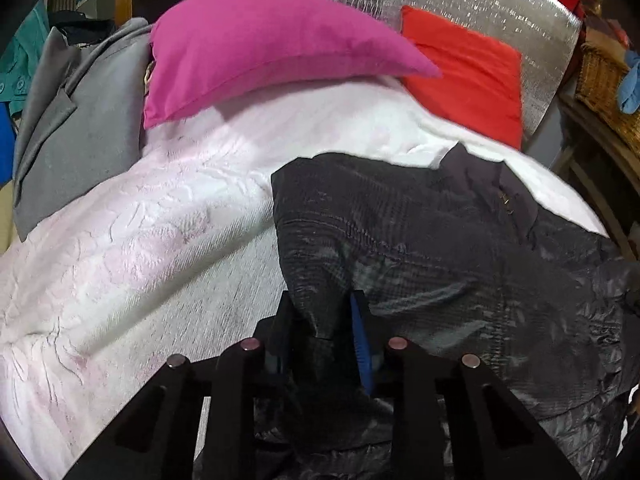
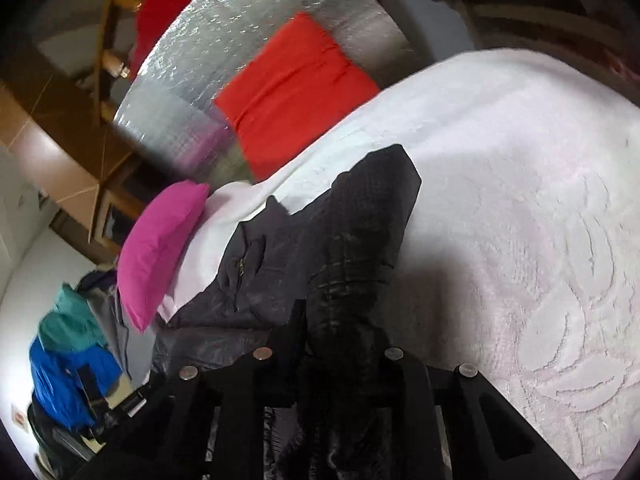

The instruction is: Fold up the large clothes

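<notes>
Both grippers, left [image 1: 320,312] and right [image 2: 336,328], pinch folds of the black jacket [image 1: 440,240] spread on the white bed [image 1: 140,240]; mid-fold, the next move likely carries the fabric across itself.

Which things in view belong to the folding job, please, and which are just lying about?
In the job:
- black jacket
- left hand-held gripper, shut on the jacket
- right hand-held gripper, shut on the jacket
- white bedspread, the work surface

Lying about:
- pink pillow
- red pillow
- grey coat
- wicker basket
</notes>
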Action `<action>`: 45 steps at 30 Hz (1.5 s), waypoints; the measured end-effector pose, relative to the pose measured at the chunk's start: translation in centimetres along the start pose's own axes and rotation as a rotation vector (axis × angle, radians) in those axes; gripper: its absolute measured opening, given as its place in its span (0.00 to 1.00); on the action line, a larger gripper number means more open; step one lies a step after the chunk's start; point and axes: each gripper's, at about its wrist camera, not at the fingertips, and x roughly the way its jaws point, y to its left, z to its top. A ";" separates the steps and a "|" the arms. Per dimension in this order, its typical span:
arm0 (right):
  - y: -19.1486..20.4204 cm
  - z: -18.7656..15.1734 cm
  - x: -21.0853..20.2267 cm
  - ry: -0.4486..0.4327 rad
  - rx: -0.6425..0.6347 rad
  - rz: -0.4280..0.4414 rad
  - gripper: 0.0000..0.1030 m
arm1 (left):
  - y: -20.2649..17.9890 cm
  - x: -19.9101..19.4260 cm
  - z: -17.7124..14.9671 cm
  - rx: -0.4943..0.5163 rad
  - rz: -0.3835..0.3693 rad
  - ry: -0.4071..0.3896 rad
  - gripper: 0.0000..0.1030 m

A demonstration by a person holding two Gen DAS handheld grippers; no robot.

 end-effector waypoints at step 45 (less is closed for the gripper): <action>-0.2 -5.4 -9.9 -0.012 -0.022 -0.034 0.63 | 0.3 -5.9 -4.4 0.107 0.080 0.028 0.57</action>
